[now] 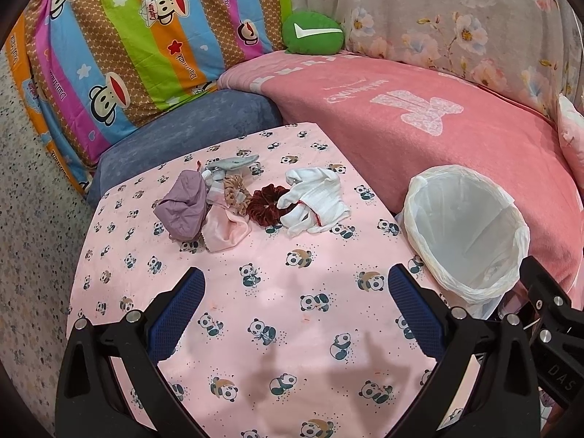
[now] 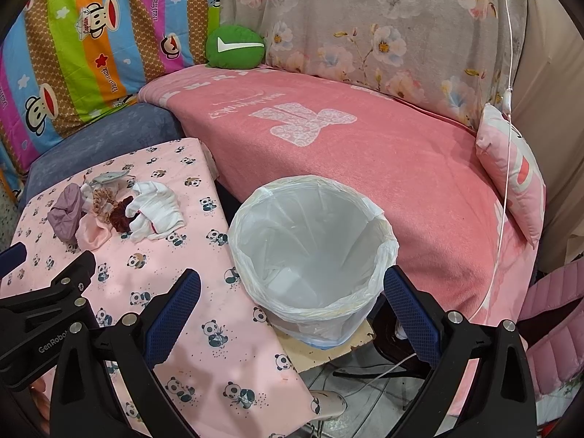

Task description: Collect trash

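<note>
A heap of small cloth items lies on the panda-print table (image 1: 277, 314): a purple crumpled cloth (image 1: 182, 204), a pale pink cloth (image 1: 226, 231), a beige scrunchie (image 1: 235, 191), a dark red scrunchie (image 1: 264, 200), white socks (image 1: 315, 200) and a grey piece (image 1: 233, 162). The same heap (image 2: 109, 211) shows at the left of the right wrist view. A bin lined with a white bag (image 1: 467, 233) (image 2: 314, 248) stands beside the table's right edge, with nothing visible inside. My left gripper (image 1: 295, 284) is open above bare tablecloth, short of the heap. My right gripper (image 2: 292, 284) is open near the bin's rim.
A sofa with a pink blanket (image 2: 365, 153) runs behind the table and bin. A green cushion (image 1: 314, 33), a striped monkey-print quilt (image 1: 127, 47) and a floral cover (image 2: 383, 25) lie at the back. A pink pillow (image 2: 514, 171) and a hanging white cable (image 2: 507, 91) are at right.
</note>
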